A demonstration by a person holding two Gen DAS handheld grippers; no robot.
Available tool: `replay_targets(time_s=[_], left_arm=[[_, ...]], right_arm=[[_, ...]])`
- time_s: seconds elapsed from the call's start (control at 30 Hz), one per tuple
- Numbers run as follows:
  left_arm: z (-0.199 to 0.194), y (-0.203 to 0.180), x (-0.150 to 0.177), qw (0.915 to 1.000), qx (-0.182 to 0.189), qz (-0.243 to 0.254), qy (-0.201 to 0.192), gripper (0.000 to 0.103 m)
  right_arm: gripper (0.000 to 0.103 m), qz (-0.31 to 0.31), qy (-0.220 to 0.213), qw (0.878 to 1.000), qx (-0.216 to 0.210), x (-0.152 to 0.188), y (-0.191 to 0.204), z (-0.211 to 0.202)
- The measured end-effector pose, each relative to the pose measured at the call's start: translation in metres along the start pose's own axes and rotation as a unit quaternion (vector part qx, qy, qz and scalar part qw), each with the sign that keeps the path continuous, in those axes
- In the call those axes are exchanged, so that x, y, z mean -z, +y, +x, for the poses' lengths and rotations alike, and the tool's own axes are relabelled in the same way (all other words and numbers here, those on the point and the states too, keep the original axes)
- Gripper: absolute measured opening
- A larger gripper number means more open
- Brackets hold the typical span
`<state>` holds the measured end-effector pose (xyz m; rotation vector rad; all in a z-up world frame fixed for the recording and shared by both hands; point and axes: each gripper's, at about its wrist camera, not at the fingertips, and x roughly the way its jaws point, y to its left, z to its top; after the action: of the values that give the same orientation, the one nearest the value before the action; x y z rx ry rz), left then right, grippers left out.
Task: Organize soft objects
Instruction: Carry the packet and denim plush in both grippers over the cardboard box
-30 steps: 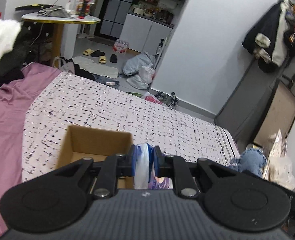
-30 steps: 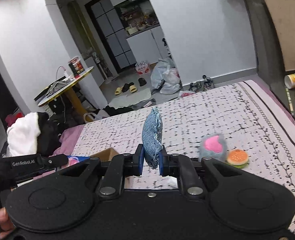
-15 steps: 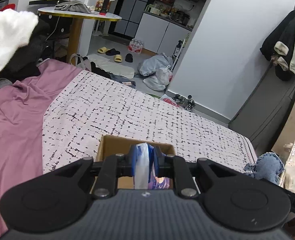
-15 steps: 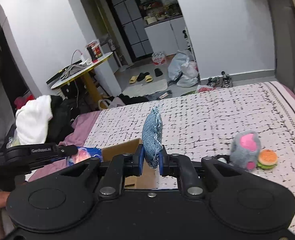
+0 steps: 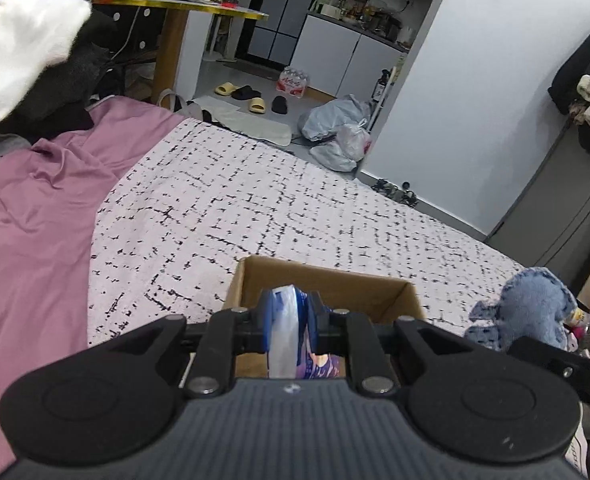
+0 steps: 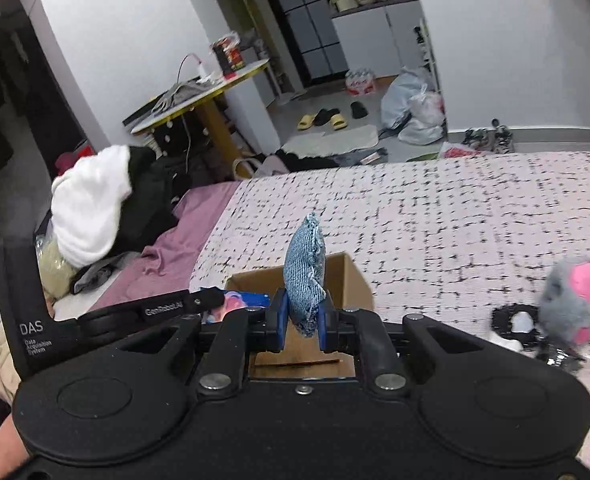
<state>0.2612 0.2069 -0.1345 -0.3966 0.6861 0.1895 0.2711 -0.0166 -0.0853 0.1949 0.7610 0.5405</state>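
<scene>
Above the open cardboard box (image 5: 327,288) on the bed (image 5: 255,208), a blue-and-white packet (image 5: 285,328) is pinched in the left gripper (image 5: 291,330) and a small denim cushion (image 6: 305,272) in the right gripper (image 6: 302,326). Each should be lowered inside the box walls before the jaws are released, one after the other, so that the grippers are not crowded.

Bedroom clutter beyond the patterned bedspread (image 5: 295,208)

A round yellow-edged table (image 6: 215,92) is seen by the wall; slippers (image 5: 251,98) and plastic bags (image 6: 415,108) are scattered on the floor, and white and black clothes (image 6: 107,208) are heaped on a mauve sheet (image 5: 35,216).
</scene>
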Motion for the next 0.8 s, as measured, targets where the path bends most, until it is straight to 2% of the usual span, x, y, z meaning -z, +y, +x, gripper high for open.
replay_targets(time_s=[0.33,0.47,0.57,0.63,0.73,0.8], left_arm=[[0.011,0.005,0.006,0.9998,-0.019,-0.001,0.001,0.018],[0.007,0.009,0.004,0.9995,-0.029,-0.012,0.001,0.021],[0.002,0.011,-0.003,0.9993,-0.033,-0.014,0.003,0.040],[-0.004,0.011,-0.010,0.9991,-0.041,-0.008,0.002,0.057],[-0.018,0.012,-0.021,0.9993,-0.037,-0.008,-0.003,0.074],[-0.024,0.013,-0.026,0.9993,-0.036,-0.008,-0.005,0.079]], right_arm=[[0.015,-0.006,0.035,0.999,-0.021,0.010,0.012,0.034],[0.015,0.000,0.047,0.999,-0.023,0.012,0.010,0.041],[0.015,0.004,0.058,0.998,-0.022,0.012,0.011,0.046],[0.015,0.006,0.065,0.998,-0.024,0.012,0.012,0.049],[0.015,0.002,0.074,0.997,-0.026,0.010,0.016,0.054],[0.015,-0.001,0.078,0.997,-0.025,0.009,0.019,0.058]])
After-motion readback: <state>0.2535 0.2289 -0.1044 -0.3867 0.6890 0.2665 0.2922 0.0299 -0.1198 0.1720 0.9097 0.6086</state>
